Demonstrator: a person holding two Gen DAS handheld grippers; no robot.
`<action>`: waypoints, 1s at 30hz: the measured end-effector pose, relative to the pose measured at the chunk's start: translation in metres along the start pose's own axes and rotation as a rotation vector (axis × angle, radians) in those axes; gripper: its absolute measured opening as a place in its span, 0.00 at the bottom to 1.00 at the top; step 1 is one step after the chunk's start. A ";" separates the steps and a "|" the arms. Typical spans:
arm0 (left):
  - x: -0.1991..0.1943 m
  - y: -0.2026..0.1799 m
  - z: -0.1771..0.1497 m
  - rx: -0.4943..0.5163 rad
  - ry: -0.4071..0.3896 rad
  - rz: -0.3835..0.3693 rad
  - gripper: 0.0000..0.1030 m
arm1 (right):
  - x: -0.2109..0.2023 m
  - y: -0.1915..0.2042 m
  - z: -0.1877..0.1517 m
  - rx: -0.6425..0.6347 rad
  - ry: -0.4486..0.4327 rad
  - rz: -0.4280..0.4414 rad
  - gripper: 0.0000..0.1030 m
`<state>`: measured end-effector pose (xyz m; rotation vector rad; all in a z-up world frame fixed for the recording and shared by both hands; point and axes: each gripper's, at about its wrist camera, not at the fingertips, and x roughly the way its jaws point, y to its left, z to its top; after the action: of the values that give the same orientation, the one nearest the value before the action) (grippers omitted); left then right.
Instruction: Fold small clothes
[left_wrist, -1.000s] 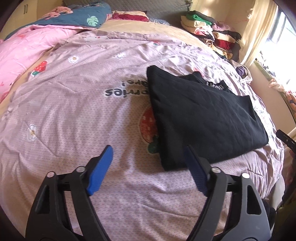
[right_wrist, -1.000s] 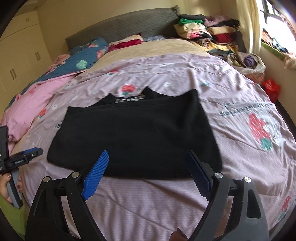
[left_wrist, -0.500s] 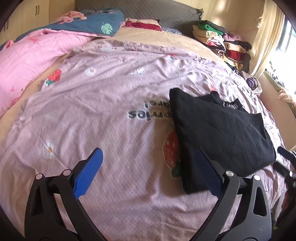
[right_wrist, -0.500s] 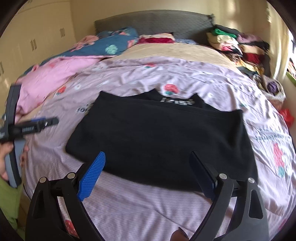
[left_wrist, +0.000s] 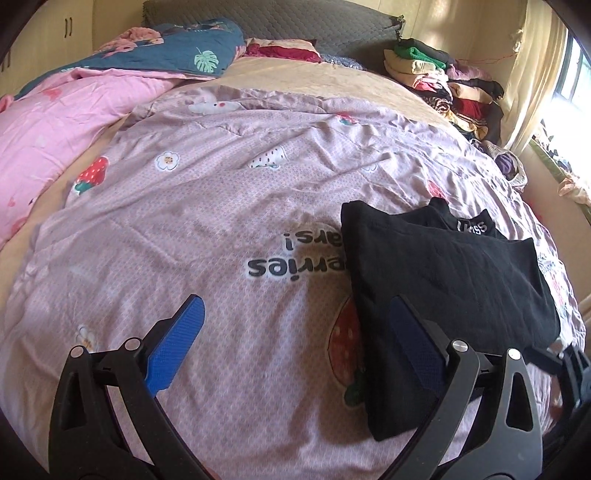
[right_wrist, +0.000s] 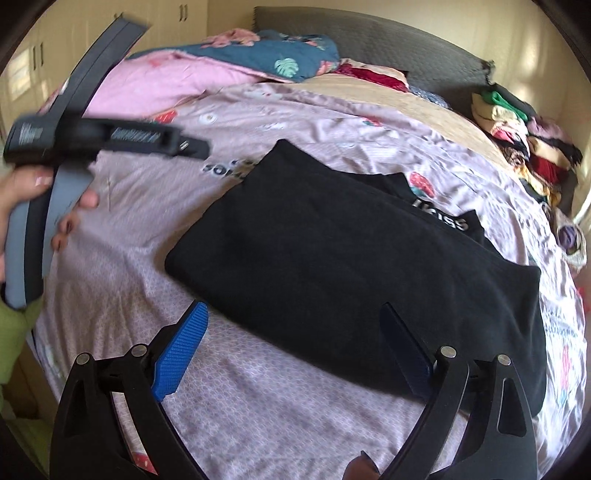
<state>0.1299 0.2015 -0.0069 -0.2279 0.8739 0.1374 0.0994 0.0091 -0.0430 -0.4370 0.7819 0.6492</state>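
A black garment (left_wrist: 443, 280) (right_wrist: 354, 266), folded into a rectangle with its white-lettered collar at the far side, lies flat on the lilac strawberry-print quilt (left_wrist: 221, 221) (right_wrist: 288, 398). My left gripper (left_wrist: 295, 317) hovers open over the quilt at the garment's left edge, nothing between its blue pads. My right gripper (right_wrist: 295, 321) stands open above the garment's near edge, empty too. In the right wrist view the left gripper's body (right_wrist: 92, 136) shows at upper left, held by a hand (right_wrist: 48, 206).
A pink duvet (left_wrist: 55, 122) and a dark blue floral blanket (left_wrist: 177, 51) lie bunched at the bed's far left. A stack of folded clothes (left_wrist: 443, 81) sits at the far right by the curtain (left_wrist: 532, 74). A grey headboard (right_wrist: 369, 37) backs the bed.
Left jaws have opened wider and that gripper has drawn left, off the garment. The right gripper has rolled and shifted sideways along the garment's near edge, so the garment now looks tilted.
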 end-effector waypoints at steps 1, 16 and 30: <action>0.003 0.000 0.002 -0.002 0.000 -0.004 0.91 | 0.002 0.002 0.000 -0.010 0.003 -0.002 0.91; 0.044 -0.023 0.032 0.024 0.032 -0.033 0.91 | 0.050 0.028 -0.002 -0.184 0.038 -0.113 0.93; 0.075 -0.042 0.042 0.031 0.082 -0.045 0.91 | 0.069 0.030 0.019 -0.261 -0.032 -0.181 0.75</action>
<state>0.2177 0.1736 -0.0331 -0.2256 0.9511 0.0730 0.1254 0.0674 -0.0873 -0.7254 0.6207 0.5887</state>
